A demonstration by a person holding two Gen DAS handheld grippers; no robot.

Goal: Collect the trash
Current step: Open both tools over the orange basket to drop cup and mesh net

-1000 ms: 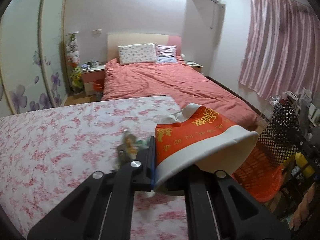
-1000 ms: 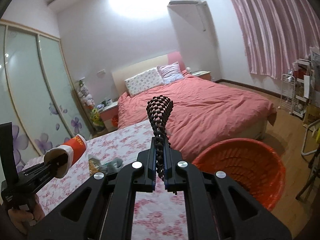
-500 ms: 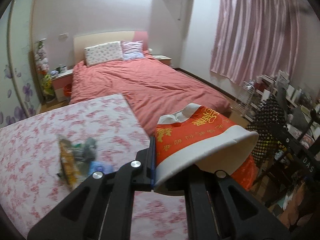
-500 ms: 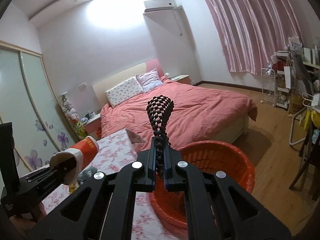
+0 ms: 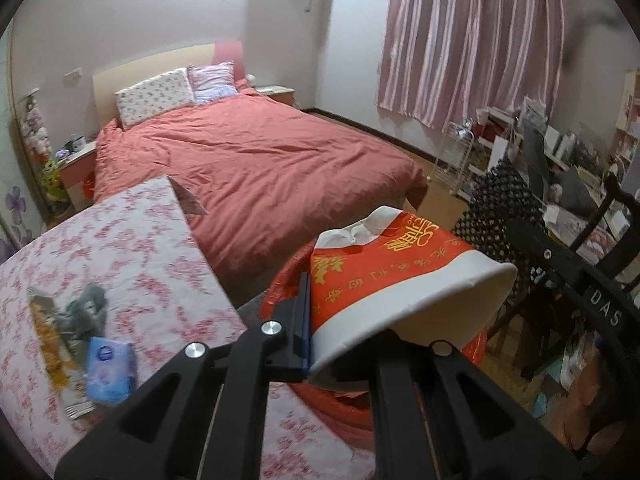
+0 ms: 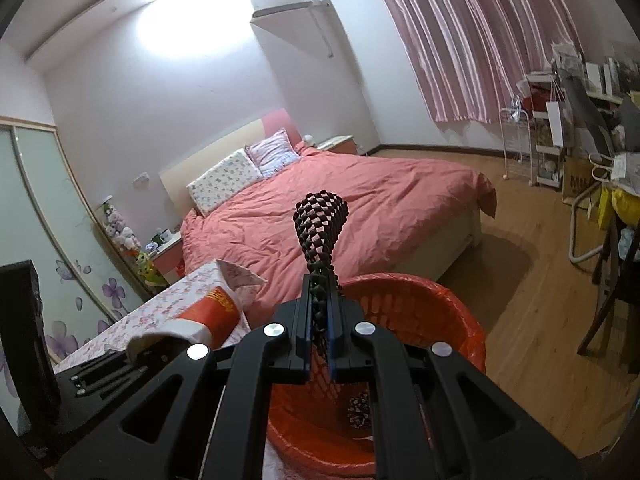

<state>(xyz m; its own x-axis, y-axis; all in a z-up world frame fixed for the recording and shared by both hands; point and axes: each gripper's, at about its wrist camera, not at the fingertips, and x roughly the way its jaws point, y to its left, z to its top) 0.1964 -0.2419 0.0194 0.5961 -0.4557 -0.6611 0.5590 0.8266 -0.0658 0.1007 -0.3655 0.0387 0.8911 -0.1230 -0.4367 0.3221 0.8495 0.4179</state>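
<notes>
My left gripper [image 5: 344,344] is shut on a crushed red and white paper cup [image 5: 400,276], held above the near rim of the red basket [image 5: 280,292]. The cup also shows in the right wrist view [image 6: 208,316]. My right gripper [image 6: 319,344] is shut on a black and white checkered wrapper [image 6: 320,228], held over the red basket [image 6: 460,320]. A similar checkered piece [image 6: 358,410] lies in the basket. On the floral table [image 5: 120,248] lie a yellow snack wrapper [image 5: 50,340], a blue packet [image 5: 110,368] and a grey scrap [image 5: 90,308].
A bed with a red cover [image 5: 248,160] stands behind the table. Cluttered shelves and a dark chair [image 5: 580,248] are at the right. Wooden floor [image 6: 532,320] lies right of the basket. Pink curtains [image 5: 472,40] hang on the far wall.
Both grippers swung right, from over the table to over the red basket. The trash on the table slid to the left of the view. Both grips stayed shut.
</notes>
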